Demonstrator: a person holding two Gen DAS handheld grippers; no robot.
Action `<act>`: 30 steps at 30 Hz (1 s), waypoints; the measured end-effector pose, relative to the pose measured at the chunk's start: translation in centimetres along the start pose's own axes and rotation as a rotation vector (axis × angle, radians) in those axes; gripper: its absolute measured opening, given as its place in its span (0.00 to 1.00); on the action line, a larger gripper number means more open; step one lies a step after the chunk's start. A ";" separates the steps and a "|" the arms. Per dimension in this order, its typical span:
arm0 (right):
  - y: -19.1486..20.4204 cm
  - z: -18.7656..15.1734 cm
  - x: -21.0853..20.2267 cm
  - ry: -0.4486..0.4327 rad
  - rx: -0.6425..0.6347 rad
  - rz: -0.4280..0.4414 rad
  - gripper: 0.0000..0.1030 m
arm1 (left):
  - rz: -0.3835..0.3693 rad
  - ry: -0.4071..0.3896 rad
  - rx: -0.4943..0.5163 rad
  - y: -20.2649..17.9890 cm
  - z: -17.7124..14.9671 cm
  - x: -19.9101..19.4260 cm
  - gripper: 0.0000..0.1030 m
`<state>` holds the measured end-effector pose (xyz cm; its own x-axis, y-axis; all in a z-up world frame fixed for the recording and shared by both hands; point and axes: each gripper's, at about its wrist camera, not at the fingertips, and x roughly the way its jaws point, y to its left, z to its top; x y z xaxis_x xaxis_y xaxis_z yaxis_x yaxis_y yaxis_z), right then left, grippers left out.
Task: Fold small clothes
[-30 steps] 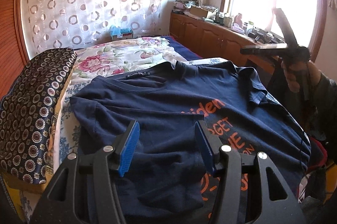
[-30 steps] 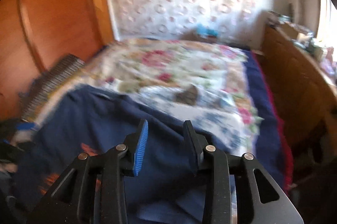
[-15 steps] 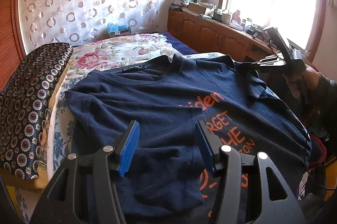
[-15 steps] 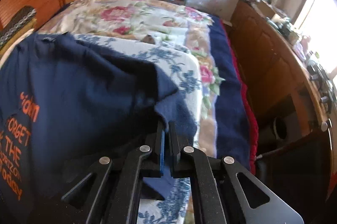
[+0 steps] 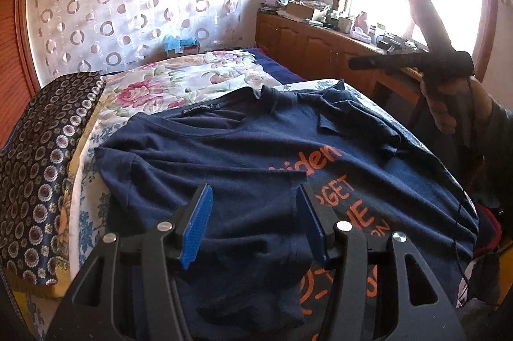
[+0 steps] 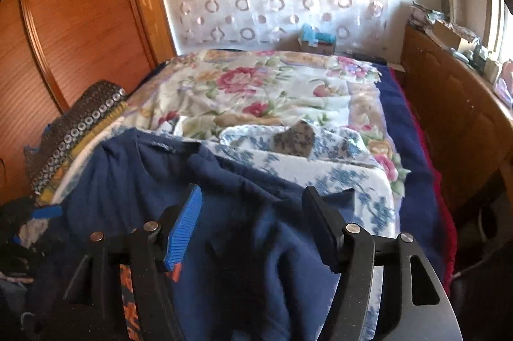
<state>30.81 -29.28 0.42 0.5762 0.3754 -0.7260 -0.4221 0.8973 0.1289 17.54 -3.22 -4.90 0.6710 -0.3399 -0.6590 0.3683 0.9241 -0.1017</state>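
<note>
A navy blue T-shirt [image 5: 256, 155] lies spread front-up across the near end of the bed [image 5: 179, 84], its neckline toward the far side and its hem toward the camera. Orange lettering runs across the chest. The cloth is wrinkled, one sleeve lies flat at the left, and the other sleeve is folded over on the right.

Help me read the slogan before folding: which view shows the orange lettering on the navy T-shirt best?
The left wrist view: the orange lettering faces the camera on the navy T-shirt, partly hidden behind the open left gripper. The right wrist view catches only an orange scrap beside the open right gripper.
</note>
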 end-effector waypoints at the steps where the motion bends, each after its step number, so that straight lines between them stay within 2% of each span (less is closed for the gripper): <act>1: -0.4 -0.5 -0.2 0.002 -0.001 -0.011 0.65 | -0.006 0.002 -0.003 -0.1 0.2 0.1 0.53; 3: -0.9 -1.3 -0.6 0.016 0.001 -0.017 0.65 | -0.025 0.008 0.000 -0.5 0.8 0.7 0.53; 5: -1.4 -2.5 -1.4 0.025 -0.017 -0.062 0.65 | -0.054 0.009 0.011 -1.2 1.7 1.5 0.53; 7: -2.2 -4.3 -2.4 0.031 -0.020 -0.107 0.65 | -0.109 0.021 0.025 -2.2 2.8 2.6 0.53; 10: -3.2 -8.0 -3.5 0.062 0.006 -0.109 0.65 | -0.145 0.048 0.062 -3.8 4.4 4.9 0.51; 15: -3.1 -12.3 -4.4 0.097 0.025 -0.099 0.65 | -0.203 0.125 0.112 -6.5 6.8 9.9 0.40; 22: -3.4 -15.0 -3.5 0.107 0.051 -0.157 0.65 | -0.175 0.240 0.157 -9.0 8.0 15.8 0.39; 25: -3.3 -15.1 -3.6 0.099 0.045 -0.163 0.65 | -0.175 0.246 0.179 -9.8 8.3 16.7 0.39; 26: -3.3 -15.2 -3.5 0.098 0.047 -0.162 0.65 | -0.177 0.246 0.192 -10.1 8.4 16.8 0.35; 27: -3.4 -15.3 -3.7 0.097 0.050 -0.159 0.65 | -0.182 0.245 0.201 -10.3 8.4 16.8 0.21; 28: -3.5 -15.4 -3.7 0.097 0.054 -0.157 0.65 | -0.185 0.247 0.210 -10.5 8.5 16.8 0.14; 29: -3.5 -15.4 -3.6 0.096 0.055 -0.157 0.65 | -0.191 0.247 0.224 -10.7 8.5 16.6 0.01; 30: -3.5 -15.4 -3.7 0.095 0.051 -0.159 0.65 | -0.193 0.246 0.239 -10.7 8.5 16.6 0.01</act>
<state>19.38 -37.38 -7.81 0.5629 0.2065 -0.8003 -0.2939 0.9550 0.0396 30.19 -20.24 -8.40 0.4111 -0.4252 -0.8064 0.6316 0.7707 -0.0843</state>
